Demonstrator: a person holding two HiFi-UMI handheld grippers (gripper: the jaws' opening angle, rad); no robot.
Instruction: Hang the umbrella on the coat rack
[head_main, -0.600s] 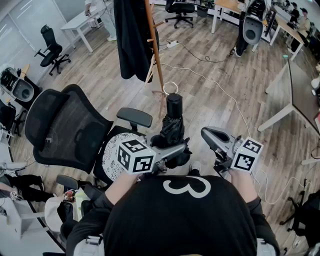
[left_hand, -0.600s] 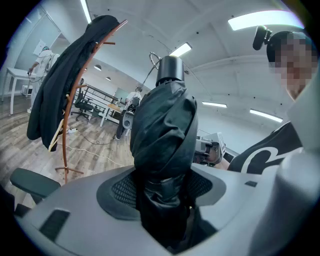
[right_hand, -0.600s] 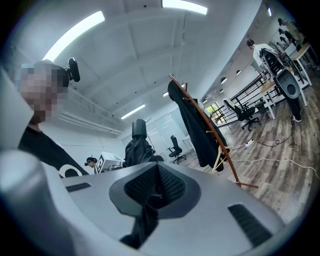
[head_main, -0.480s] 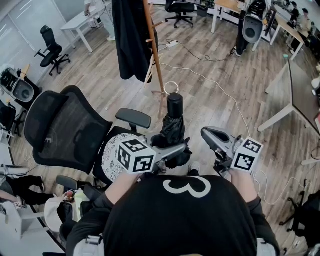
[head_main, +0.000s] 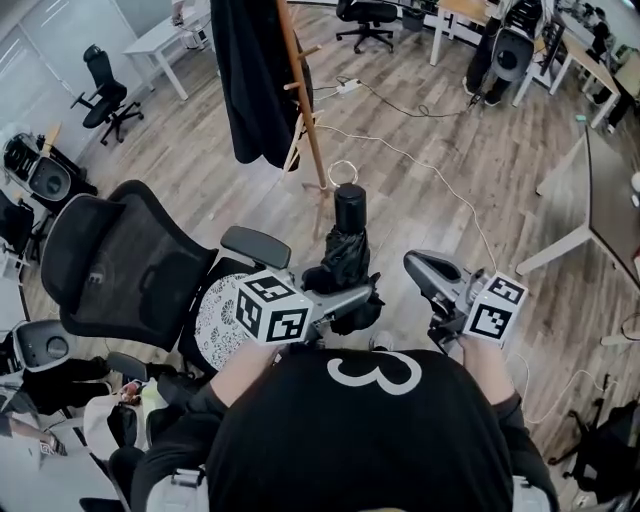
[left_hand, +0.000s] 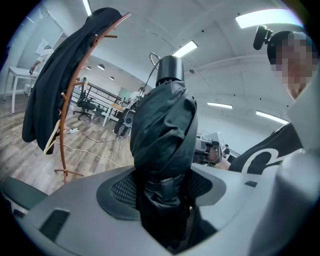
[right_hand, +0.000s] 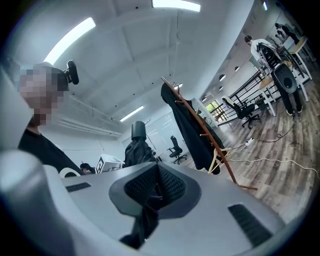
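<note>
Pickup looks done, the hanging itself not begun. The left gripper (head_main: 355, 300) is clamped wide on the folded black umbrella (head_main: 347, 250), biting the bunched canopy low down. The umbrella stands roughly upright just in front of the person, w/ its handle (head_main: 349, 205) on top & the thin wrist loop (head_main: 342, 174) rising off the handle. In the left gripper view the fabric fills the gap btw the jaws, both pads pressing in. The right gripper (head_main: 415, 268) sits just right of the umbrella, not touching it, jaws together. A dark sliver shows in the seam in its own view; can't tell what it is, prob. nothing held. The coat rack (head_main: 303, 100) stands farther off & a bit left, well apart from the umbrella. Its slanted wooden pole carries a black coat (head_main: 250, 80) on the left side, w/ short pegs (head_main: 308, 50) poking out bare on the right. An office chair (head_main: 120, 260) is near left, & cables run over the wood floor (head_main: 430, 160). Left to do, as I judge it: carry the umbrella over to the rack, raise it to a free peg, get the loop over that peg & open the jaws. The loop looks small & floppy, so threading it is likely the fiddly bit; the right gripper may need to spread it.
</note>
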